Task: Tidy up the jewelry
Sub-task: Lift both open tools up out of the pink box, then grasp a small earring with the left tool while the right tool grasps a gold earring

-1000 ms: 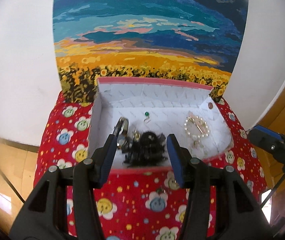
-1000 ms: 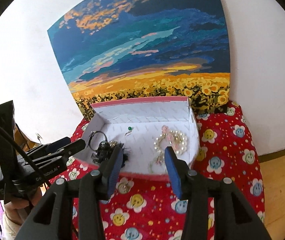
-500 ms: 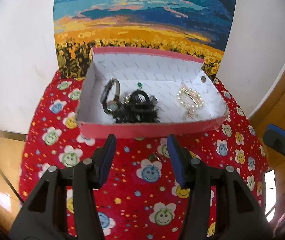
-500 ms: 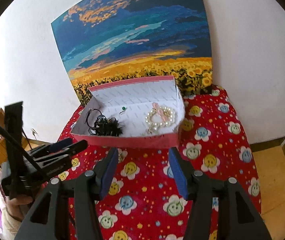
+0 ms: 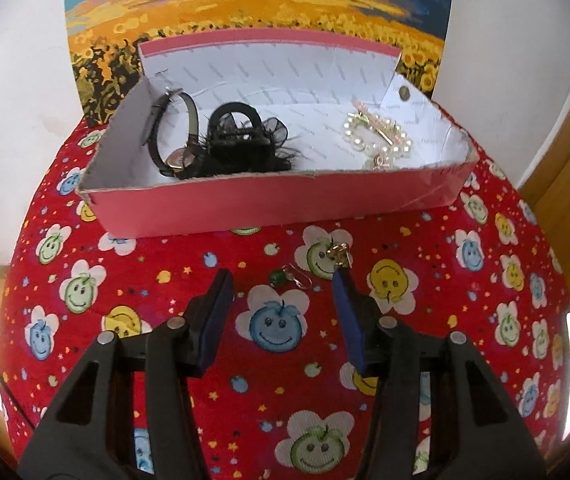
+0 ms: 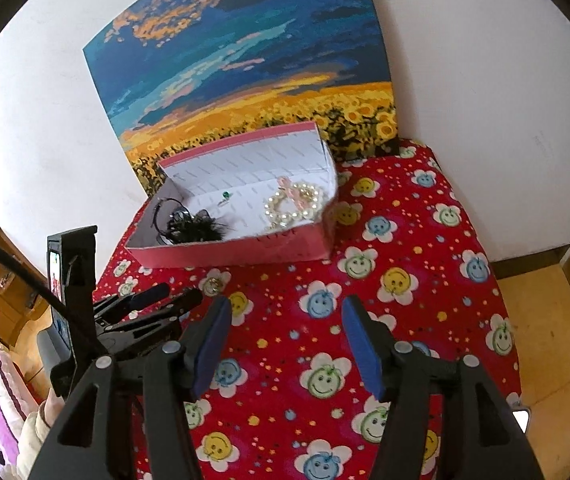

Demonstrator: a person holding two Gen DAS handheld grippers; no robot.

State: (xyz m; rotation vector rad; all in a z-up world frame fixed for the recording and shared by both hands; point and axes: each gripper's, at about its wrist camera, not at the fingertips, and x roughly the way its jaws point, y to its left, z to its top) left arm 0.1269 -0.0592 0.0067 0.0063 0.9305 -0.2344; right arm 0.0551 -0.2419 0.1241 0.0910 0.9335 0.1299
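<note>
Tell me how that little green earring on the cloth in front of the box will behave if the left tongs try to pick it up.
The green earring looks tiny and light, so it should lift easily. Its round bead may roll or skid on the cloth, and the thin wire hook may slip between the pads of the open left tongs. The soft tablecloth may let it sink, hampering pinching.

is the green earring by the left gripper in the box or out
Out. The green earring lies on the red cloth in front of the pink box, between the open left gripper's fingertips.
</note>
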